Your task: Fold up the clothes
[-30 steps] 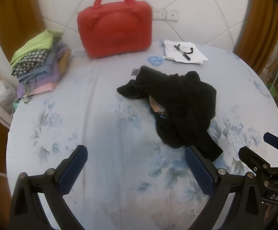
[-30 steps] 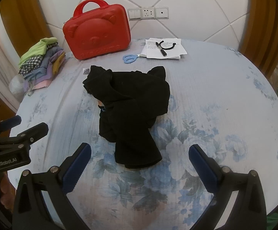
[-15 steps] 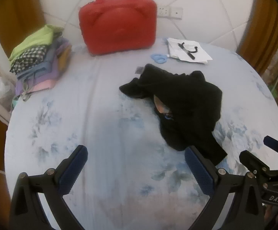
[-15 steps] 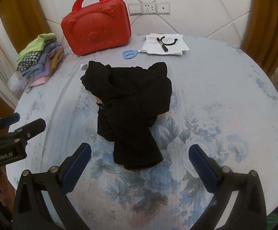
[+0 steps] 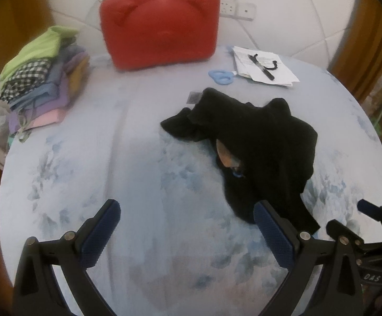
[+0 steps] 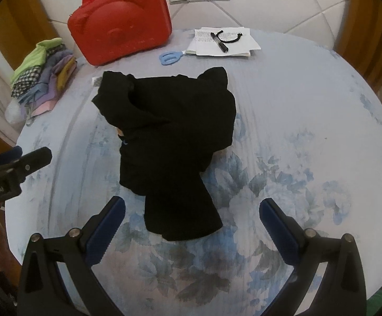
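Note:
A crumpled black garment (image 6: 170,142) lies in the middle of a bed with a blue floral sheet (image 6: 296,137); it also shows in the left wrist view (image 5: 259,152), right of centre. My left gripper (image 5: 187,233) is open and empty, above the sheet to the garment's left, its right finger (image 5: 272,234) near the garment's lower edge. My right gripper (image 6: 192,226) is open and empty, its jaws on either side of the garment's near end (image 6: 180,218), above it.
A red case (image 6: 120,23) stands at the headboard. A stack of folded clothes (image 6: 42,73) sits at the far left. Papers with a black pen (image 6: 222,42) and blue scissors (image 6: 170,57) lie at the back. The bed edge curves round on the right.
Both grippers have moved forward toward the garment, which now looks larger and closer. The jaws stayed open. The garment has not moved.

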